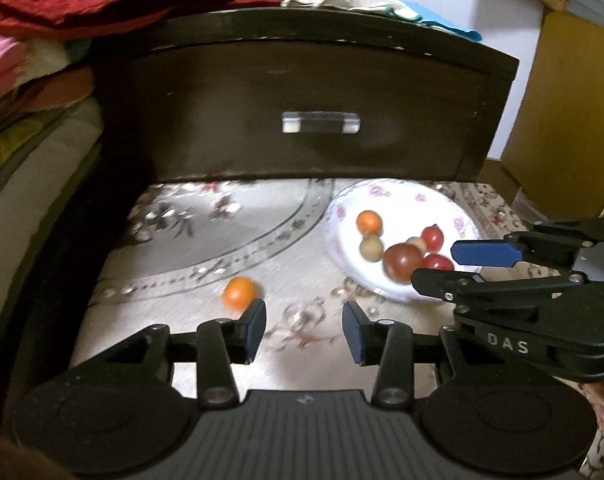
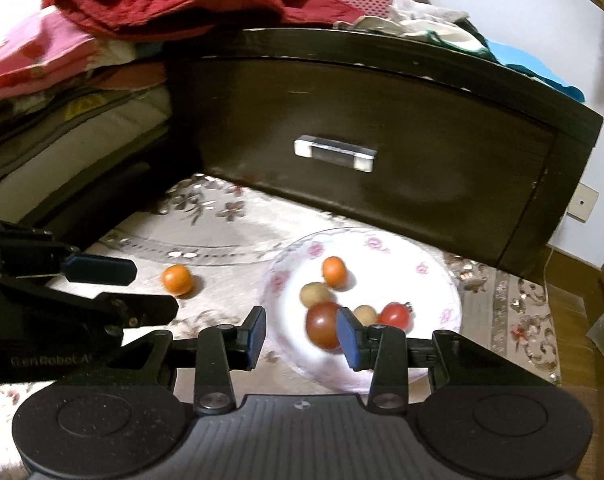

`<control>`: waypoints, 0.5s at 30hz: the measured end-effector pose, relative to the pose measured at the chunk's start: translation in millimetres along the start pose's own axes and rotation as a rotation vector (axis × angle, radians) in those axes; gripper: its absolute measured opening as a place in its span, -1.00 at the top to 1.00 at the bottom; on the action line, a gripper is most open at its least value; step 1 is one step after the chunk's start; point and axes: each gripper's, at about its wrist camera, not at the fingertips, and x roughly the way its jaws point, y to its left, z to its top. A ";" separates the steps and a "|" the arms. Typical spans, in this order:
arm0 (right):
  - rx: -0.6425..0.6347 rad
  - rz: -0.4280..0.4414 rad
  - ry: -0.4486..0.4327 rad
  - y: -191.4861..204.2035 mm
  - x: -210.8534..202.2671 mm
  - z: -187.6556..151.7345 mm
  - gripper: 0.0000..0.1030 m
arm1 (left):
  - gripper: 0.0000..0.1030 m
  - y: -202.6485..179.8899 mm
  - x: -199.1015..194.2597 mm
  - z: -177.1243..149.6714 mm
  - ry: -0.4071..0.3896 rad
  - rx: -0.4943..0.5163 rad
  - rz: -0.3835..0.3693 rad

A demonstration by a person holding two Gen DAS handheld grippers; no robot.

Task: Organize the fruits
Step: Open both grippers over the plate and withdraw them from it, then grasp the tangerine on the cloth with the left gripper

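Floral cream rug (image 1: 206, 248) below dark drawer (image 1: 302, 92): stray orange fruit (image 1: 239, 293) outside flowered white plate (image 1: 458, 204); left tool (image 1: 304, 332) released nearby, right tool (image 2: 298, 334) released, empty.

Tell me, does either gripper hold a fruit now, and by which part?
Nothing is held. The left gripper and the right gripper are both open and empty; the loose orange lies on the carpet.
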 end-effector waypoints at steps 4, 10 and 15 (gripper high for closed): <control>-0.015 0.025 0.009 14.5 -5.6 -5.5 0.32 | 0.08 9.3 -9.3 -11.9 0.005 -0.013 0.017; -0.044 0.050 0.025 35.8 -11.0 -14.0 0.32 | 0.08 25.9 -24.3 -24.9 0.005 -0.039 0.043; -0.070 0.084 0.043 52.2 -16.9 -23.0 0.32 | 0.08 42.6 -32.5 -33.7 0.012 -0.067 0.069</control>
